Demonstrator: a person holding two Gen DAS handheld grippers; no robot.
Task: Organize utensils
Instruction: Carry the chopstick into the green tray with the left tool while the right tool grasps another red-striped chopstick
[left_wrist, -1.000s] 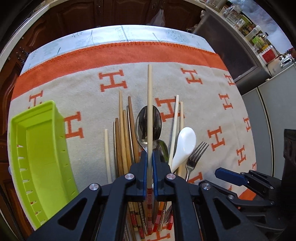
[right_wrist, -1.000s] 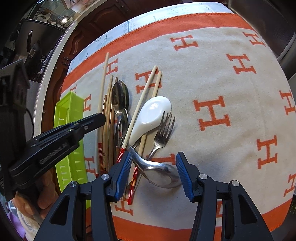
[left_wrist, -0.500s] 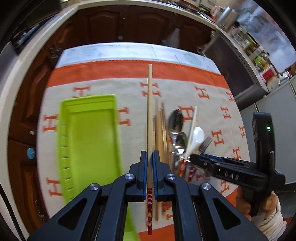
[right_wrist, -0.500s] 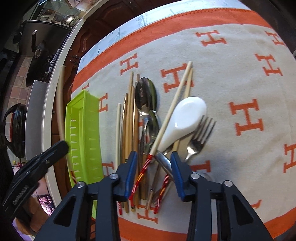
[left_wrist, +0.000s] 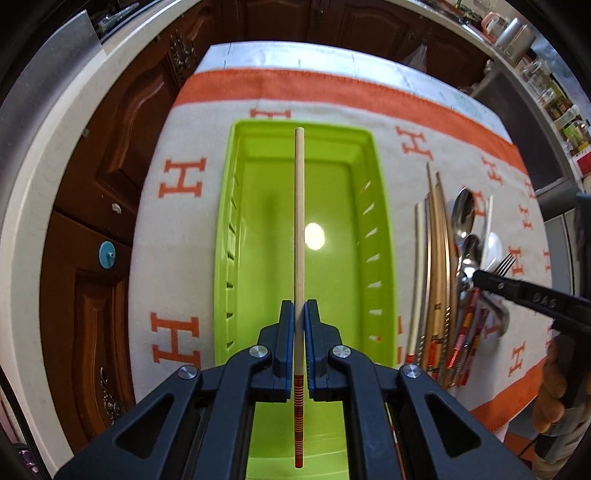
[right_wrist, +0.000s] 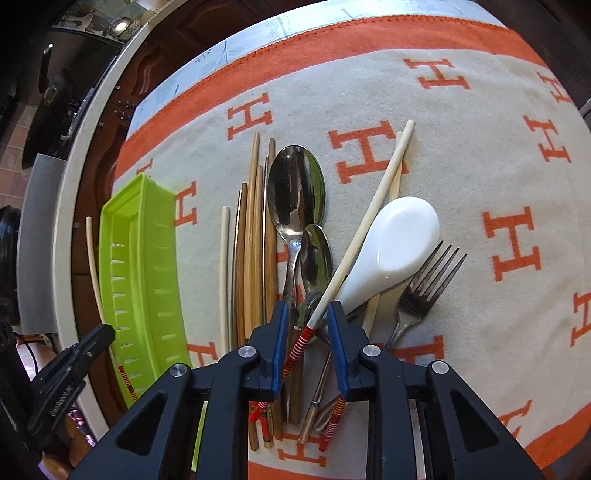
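Left wrist view: we see the left gripper (left_wrist: 299, 314) pinched tight on a pale chopstick (left_wrist: 299, 229) with a red-banded end, held lengthwise above the green tray (left_wrist: 380, 236).
Tray: we find it on the H-patterned cloth (left_wrist: 181, 236), just left of the utensil pile.
Right wrist view: we see the right gripper (right_wrist: 306, 325) low over the pile, its jaws narrow and just now closing; a second red-banded chopstick (right_wrist: 369, 218) runs between them, with gaps still showing at both blue pads.
Pile: we count brown chopsticks (right_wrist: 255, 236), two metal spoons (right_wrist: 295, 188), a white ceramic spoon (right_wrist: 399, 236) and a fork (right_wrist: 424, 288), lying side by side and partly crossed.
Background: we note dark wooden cabinets (left_wrist: 110, 147) beyond the cloth.
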